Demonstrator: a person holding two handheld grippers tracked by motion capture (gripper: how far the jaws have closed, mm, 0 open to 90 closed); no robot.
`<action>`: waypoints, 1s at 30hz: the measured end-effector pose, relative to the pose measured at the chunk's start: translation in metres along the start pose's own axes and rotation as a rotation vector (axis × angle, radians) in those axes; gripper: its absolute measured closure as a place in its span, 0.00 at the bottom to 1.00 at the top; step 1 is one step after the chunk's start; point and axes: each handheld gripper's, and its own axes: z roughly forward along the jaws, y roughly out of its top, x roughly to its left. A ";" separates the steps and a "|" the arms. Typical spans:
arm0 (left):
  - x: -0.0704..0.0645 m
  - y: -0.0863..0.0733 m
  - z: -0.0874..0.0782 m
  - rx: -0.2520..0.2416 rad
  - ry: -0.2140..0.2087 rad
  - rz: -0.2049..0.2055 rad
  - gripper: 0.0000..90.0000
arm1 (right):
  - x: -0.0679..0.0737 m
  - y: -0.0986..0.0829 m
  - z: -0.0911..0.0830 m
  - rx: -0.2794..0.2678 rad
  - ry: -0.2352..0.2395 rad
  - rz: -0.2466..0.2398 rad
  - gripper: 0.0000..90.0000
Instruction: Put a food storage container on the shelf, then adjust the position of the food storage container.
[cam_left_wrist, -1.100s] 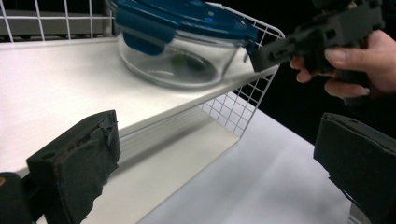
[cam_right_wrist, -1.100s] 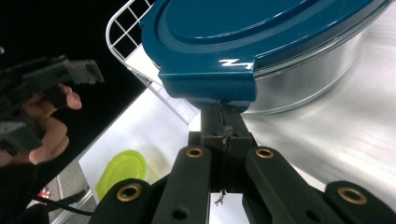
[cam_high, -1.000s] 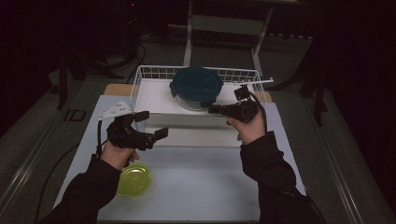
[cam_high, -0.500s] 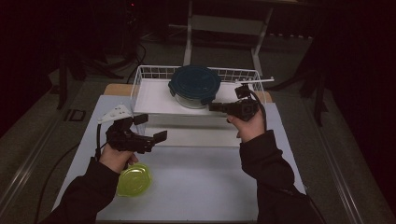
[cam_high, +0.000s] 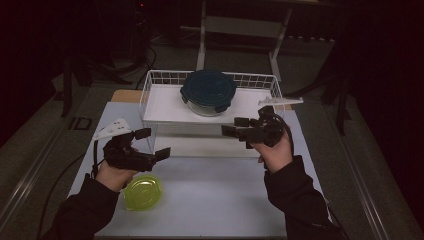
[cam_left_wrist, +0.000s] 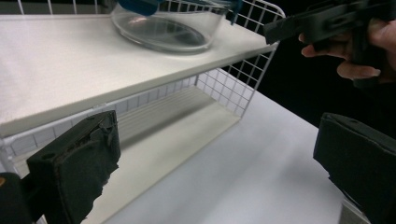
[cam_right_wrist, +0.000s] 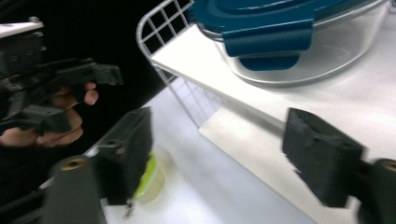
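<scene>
A round glass container with a dark teal lid (cam_high: 207, 91) stands on the top board of a white wire shelf (cam_high: 165, 107). My right gripper (cam_high: 235, 126) hovers in front of the shelf's right part, open and empty, jaws pointing left. My left gripper (cam_high: 152, 144) hovers at the shelf's front left corner, open and empty. In the left gripper view, open jaws (cam_left_wrist: 215, 168) frame the shelf (cam_left_wrist: 93, 70) and the glass container (cam_left_wrist: 163, 28). The right gripper view has the teal lid (cam_right_wrist: 261, 18) above my open jaws (cam_right_wrist: 219, 154).
A small container with a lime-green lid (cam_high: 142, 191) sits on the white table top (cam_high: 220, 200) by my left hand; it also appears as the green container (cam_right_wrist: 152, 179). The shelf's lower level (cam_left_wrist: 177, 126) holds nothing. Dark floor and a metal stand lie beyond the table.
Both grippers have drifted slightly toward the person, away from the shelf. The right gripper has pulled back a little from the teal-lidded container. Both stay open.
</scene>
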 end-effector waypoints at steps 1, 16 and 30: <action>0.000 -0.001 -0.002 0.004 0.008 0.006 0.02 | 0.001 -0.002 -0.003 -0.008 -0.006 -0.007 0.23; 0.011 -0.032 -0.037 0.054 0.045 0.037 0.18 | 0.003 -0.052 -0.038 -0.047 -0.038 -0.074 0.19; 0.019 -0.069 -0.067 0.087 0.069 0.014 0.41 | 0.006 -0.096 -0.064 -0.088 -0.082 -0.087 0.19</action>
